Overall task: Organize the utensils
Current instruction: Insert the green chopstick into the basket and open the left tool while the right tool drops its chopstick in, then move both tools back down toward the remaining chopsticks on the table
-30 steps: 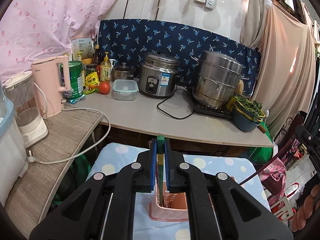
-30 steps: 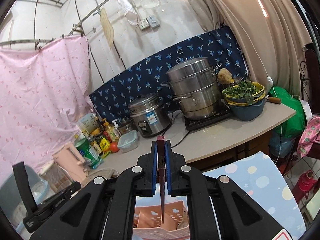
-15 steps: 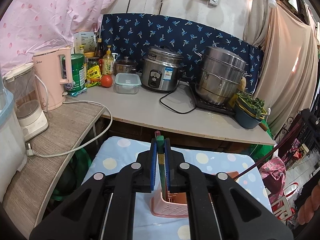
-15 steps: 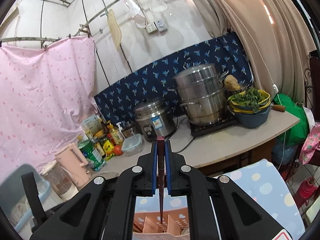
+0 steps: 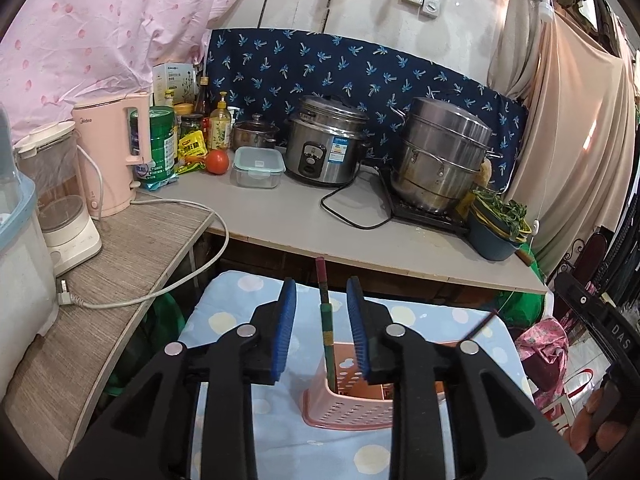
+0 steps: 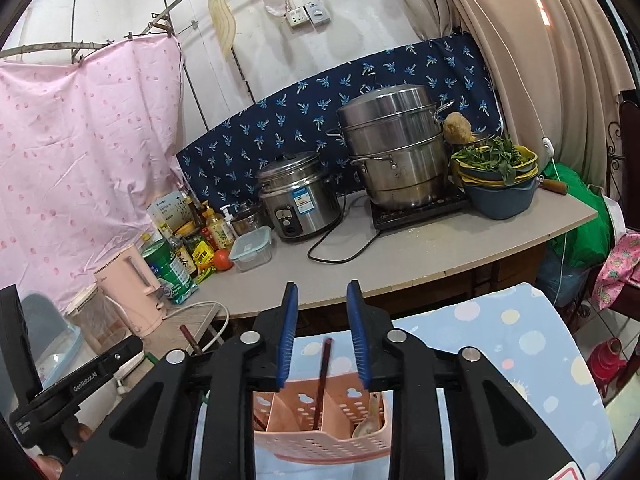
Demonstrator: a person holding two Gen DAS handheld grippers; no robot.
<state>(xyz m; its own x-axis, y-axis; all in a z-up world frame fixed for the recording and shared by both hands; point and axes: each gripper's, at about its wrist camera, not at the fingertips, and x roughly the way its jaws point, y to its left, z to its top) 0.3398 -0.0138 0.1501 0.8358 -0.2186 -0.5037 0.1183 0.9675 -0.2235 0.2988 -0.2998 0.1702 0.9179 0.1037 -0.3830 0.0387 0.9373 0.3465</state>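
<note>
Fingers on both grippers are parting and pinch nothing. Left gripper (image 5: pixel 321 322): blue pads (image 5: pixel 286 328) stand clear on either side of a green-and-red chopstick (image 5: pixel 326 328), gap visible on both sides. Right gripper (image 6: pixel 322 334): jaws likewise opening, with a dark red chopstick (image 6: pixel 323 364) between them, untouched and slightly blurred, so it may be dropping or settling.

Scene, big to small:
- Blue dotted table (image 5: pixel 248 360) fills the lower middle of both views; grey counter (image 5: pixel 288 216) behind it holds pots and bottles, none of it part of the job as far as I can judge.
- Pink basket (image 6: pixel 320 436) sits on the table, bottom centre, split into compartments.
- Green-and-red chopstick stands near-upright in the basket's left end in the left view.
- Dark red chopstick stands in a middle compartment in the right view.
- Pale spoon (image 6: pixel 366 424) lies in the compartment to the right of it.
- Another dark stick (image 6: pixel 188 338) pokes up at lower left in the right view; its foot is hidden.

Progress, my read: both chopsticks delivered, release under way. No loose utensils visible on the table, though much of it is hidden, so can't say what remains.
</note>
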